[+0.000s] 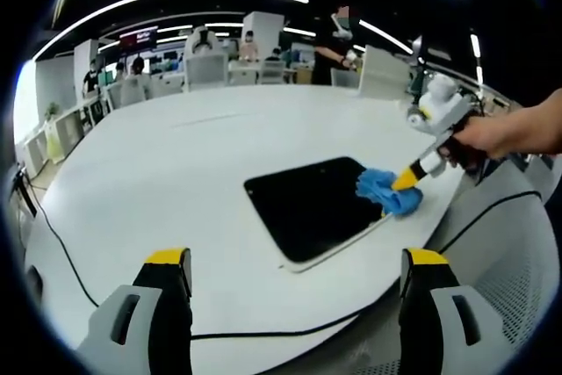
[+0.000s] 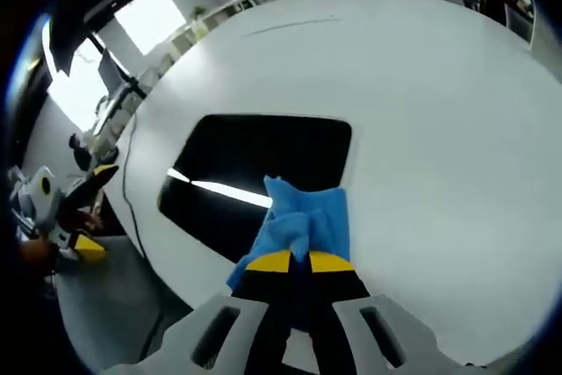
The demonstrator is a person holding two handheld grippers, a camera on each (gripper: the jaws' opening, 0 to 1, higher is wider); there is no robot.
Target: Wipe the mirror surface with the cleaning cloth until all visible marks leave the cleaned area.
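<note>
Cloth (image 2: 303,226) hides one mirror (image 2: 255,177) corner on the table (image 2: 439,129). Right gripper (image 2: 294,262) pinches cloth, pressing down; left gripper (image 1: 297,259) hovers, jaws wide, empty.

cloth (image 2: 303,221) hides mirror (image 2: 255,177) corner | far people (image 1: 132,68) blurred

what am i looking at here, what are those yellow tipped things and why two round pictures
No robot here: a person holds a two-jaw gripper in each hand, each with a fisheye camera looking along its yellow-tipped jaws. The left gripper view looks from the left gripper, jaws open and empty, over a white table with a dark mirror. The right gripper, held in a hand, comes in from the right. In the right gripper view its jaws are shut on a blue cloth, pressed on the mirror.
</note>
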